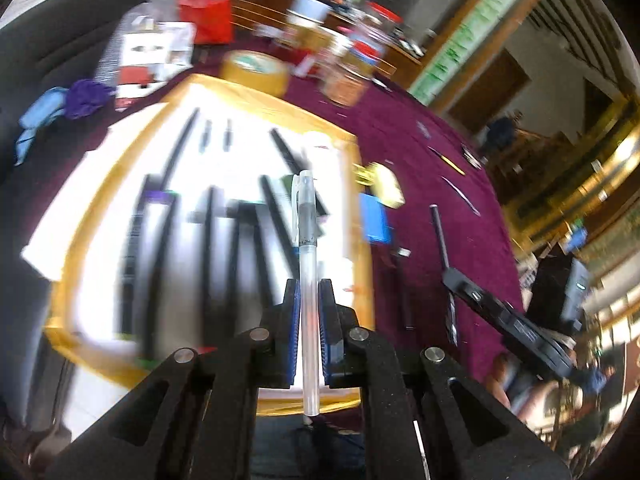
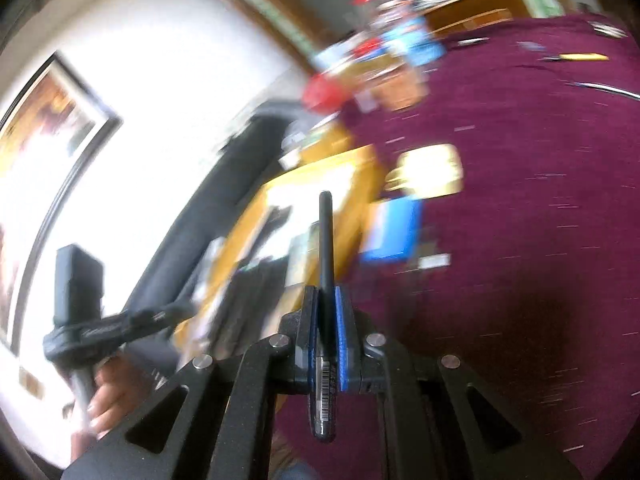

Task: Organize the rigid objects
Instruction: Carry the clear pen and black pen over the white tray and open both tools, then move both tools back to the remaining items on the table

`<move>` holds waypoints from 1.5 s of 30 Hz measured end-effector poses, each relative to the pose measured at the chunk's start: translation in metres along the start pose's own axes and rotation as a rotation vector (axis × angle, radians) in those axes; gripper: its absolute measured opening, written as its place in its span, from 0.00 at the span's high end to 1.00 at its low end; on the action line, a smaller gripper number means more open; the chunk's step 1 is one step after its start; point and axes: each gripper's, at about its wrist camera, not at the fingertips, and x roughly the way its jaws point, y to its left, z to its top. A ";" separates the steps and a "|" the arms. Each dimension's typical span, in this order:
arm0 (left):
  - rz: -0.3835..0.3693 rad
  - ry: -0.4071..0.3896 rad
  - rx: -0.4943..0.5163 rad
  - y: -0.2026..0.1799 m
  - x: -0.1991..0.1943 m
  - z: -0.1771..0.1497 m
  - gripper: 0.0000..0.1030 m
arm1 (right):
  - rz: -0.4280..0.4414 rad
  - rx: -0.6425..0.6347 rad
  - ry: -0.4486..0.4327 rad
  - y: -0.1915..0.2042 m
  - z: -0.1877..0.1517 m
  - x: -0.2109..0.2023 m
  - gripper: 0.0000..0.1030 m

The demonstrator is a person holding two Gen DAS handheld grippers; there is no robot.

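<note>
Clear plastic first: my left hand-held gripper (image 1: pixel 308 300) is clamped on a translucent pen (image 1: pixel 307 264) with a capped tip, the barrel running straight ahead between the blue pads (image 1: pixel 295 332) and sticking out past both ends. It is angled down over a yellow-rimmed tray (image 1: pixel 360 240) lined in white, where blurred black pens (image 1: pixel 208 248) lie in rows. No print on the clear barrel can be read.

My right hand-held gripper (image 2: pixel 326 308) is closed on a black pen (image 2: pixel 326 240), tip pointing forward; a white barcode label sits on its near end, digits too blurred to read. It is held above the maroon cloth of the counter (image 2: pixel 520 200).

Beyond the tray: a blue block (image 1: pixel 374 220), a yellowish object (image 1: pixel 386 184), a tape roll (image 1: pixel 256 68), jars behind, labels illegible. At the left of the right wrist view, my other hand (image 2: pixel 108 396) grips a handle.
</note>
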 end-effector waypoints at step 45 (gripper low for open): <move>0.105 -0.103 0.258 -0.071 0.009 -0.046 0.34 | -0.492 -0.033 0.022 -0.041 -0.018 -0.021 0.38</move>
